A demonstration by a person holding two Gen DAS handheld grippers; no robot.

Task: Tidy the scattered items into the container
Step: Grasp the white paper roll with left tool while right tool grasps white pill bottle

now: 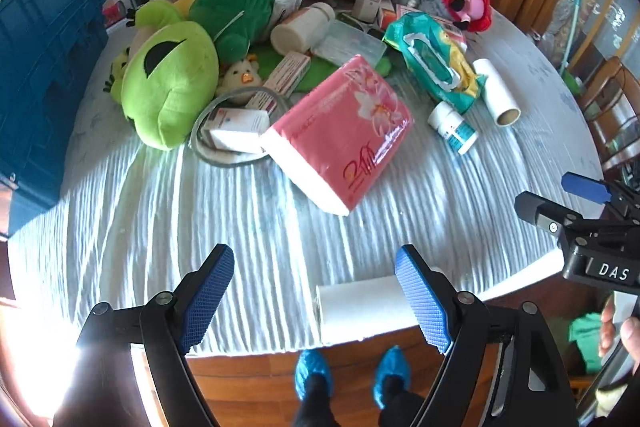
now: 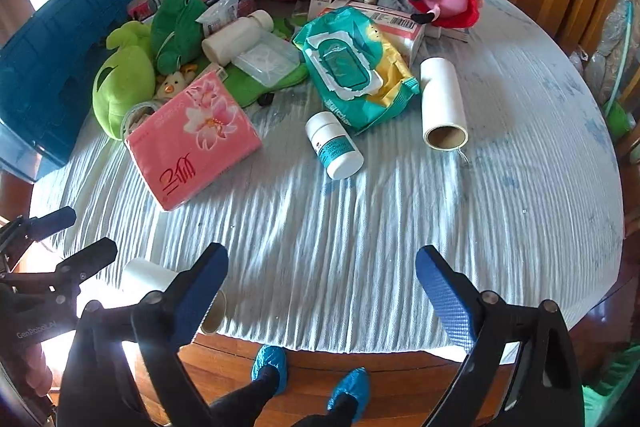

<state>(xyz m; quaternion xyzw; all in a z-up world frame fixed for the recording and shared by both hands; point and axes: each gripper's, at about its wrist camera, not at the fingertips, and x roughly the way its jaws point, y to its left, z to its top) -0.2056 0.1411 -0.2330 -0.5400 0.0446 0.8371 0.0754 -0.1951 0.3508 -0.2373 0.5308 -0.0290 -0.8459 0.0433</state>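
Clutter is lying heaped across the upper half of both views on a round table under a ribbed pale cloth. I am holding the left gripper low in the left wrist frame, its jaws spread and gripping nothing; a white paper roll is lying at the table's near edge, partly behind the right-hand finger. The right gripper is likewise gaping wide at the bottom of its own frame, nothing between its blue pads. The blue crate, my container, is sitting at the left edge of the frame. A pink tissue pack is lying centre frame, just beside a lime green plush; a white pill bottle and wipes packet are sitting right of it.
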